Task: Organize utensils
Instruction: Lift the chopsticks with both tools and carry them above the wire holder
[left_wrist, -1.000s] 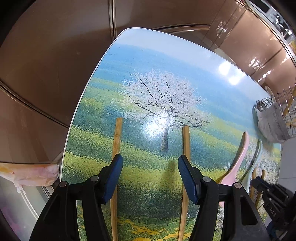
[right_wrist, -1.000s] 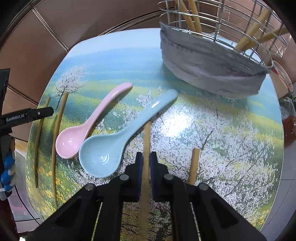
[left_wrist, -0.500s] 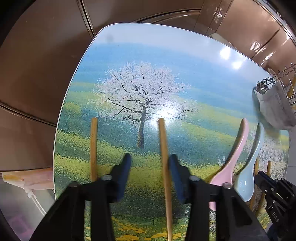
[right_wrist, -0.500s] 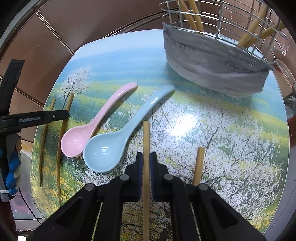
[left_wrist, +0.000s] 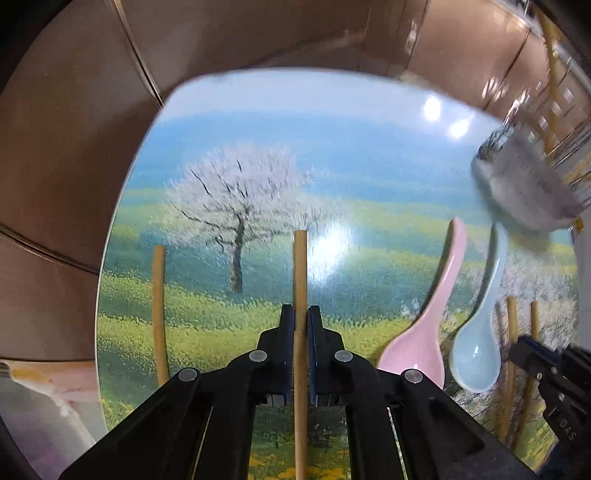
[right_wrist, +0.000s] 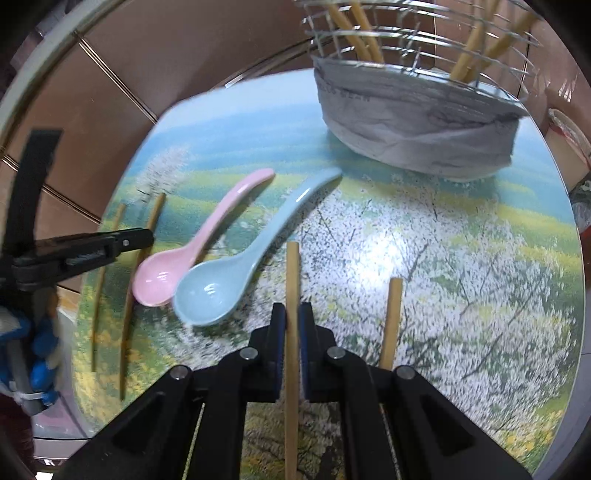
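Note:
My left gripper (left_wrist: 301, 314) is closing tight on a bamboo chopstick (left_wrist: 300, 266), its pads pressing both sides; a second chopstick (left_wrist: 159, 295) lies to its left on the table. My right gripper (right_wrist: 291, 314) is shut on another chopstick (right_wrist: 292, 273), with its mate (right_wrist: 392, 317) lying just to the right. Between the two grippers lie a pink spoon (right_wrist: 207, 236) and a pale blue spoon (right_wrist: 243, 266), bowls up. The left gripper (right_wrist: 147, 236) shows at the left edge of the right wrist view.
A wire basket (right_wrist: 406, 37) holding several chopsticks stands at the table's far right, its base wrapped in grey cloth (right_wrist: 413, 122). The tabletop (right_wrist: 480, 258) bears a painted landscape with a rounded edge. Brown tiled floor (left_wrist: 74, 147) lies beyond it.
The left gripper slid right from straddling the gap between the two chopsticks and closed on the right-hand one. The right gripper kept its grip and edged towards the basket.

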